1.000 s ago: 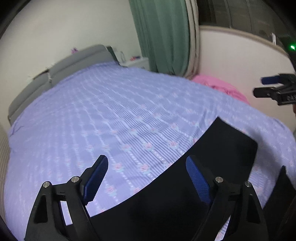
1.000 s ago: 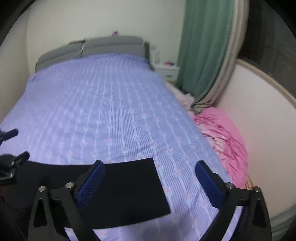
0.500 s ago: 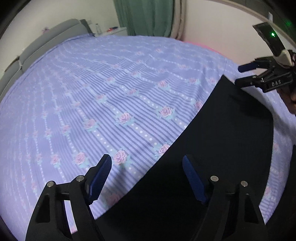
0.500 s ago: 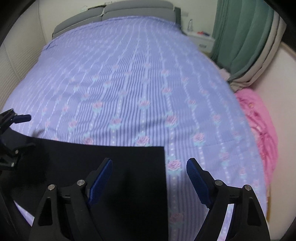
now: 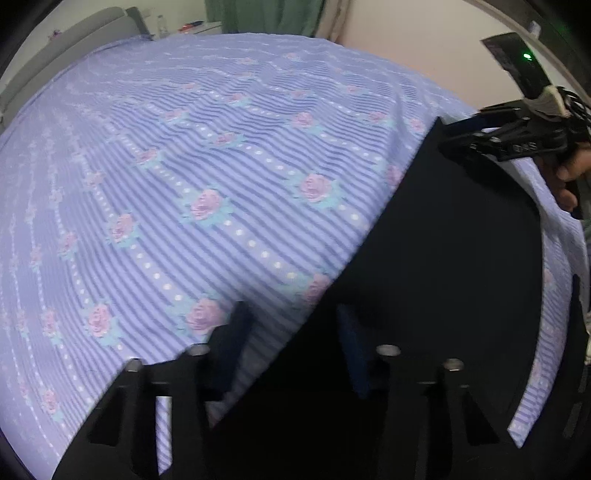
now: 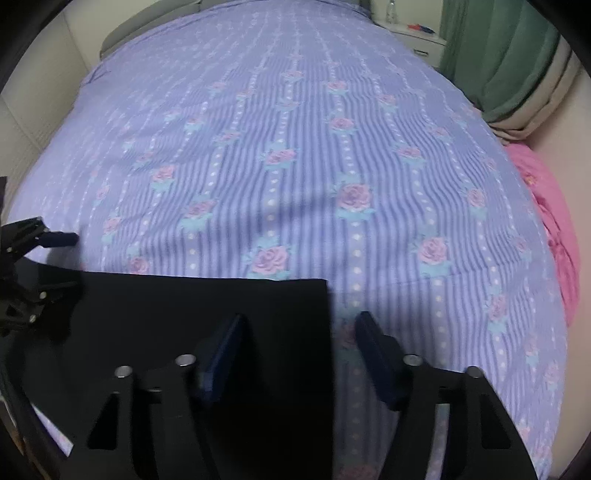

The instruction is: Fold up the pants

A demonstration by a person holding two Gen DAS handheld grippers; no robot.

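Black pants (image 5: 424, 277) lie flat on the bed, near its foot. My left gripper (image 5: 291, 336) points steeply down over the pants' left edge. Its jaws are closing, with that edge running between the fingers and a gap still showing. My right gripper (image 6: 301, 343) hovers over the pants' (image 6: 184, 314) right corner. Its jaws are closing too, and the cloth's edge lies between the blue pads without being pinched. Each gripper shows in the other's view: the right gripper (image 5: 480, 138) with a hand (image 5: 569, 177) on it, and the left gripper (image 6: 33, 258).
A purple striped sheet with roses (image 6: 295, 147) covers the whole bed. A pink blanket (image 6: 554, 206) hangs off the right side below a green curtain (image 6: 498, 55). A grey headboard (image 5: 74, 33) and a nightstand (image 6: 417, 33) stand at the far end.
Both grippers have dropped toward the bed and tipped downward. Their jaws have narrowed markedly around the pants' two outer edges. The pants have not moved.
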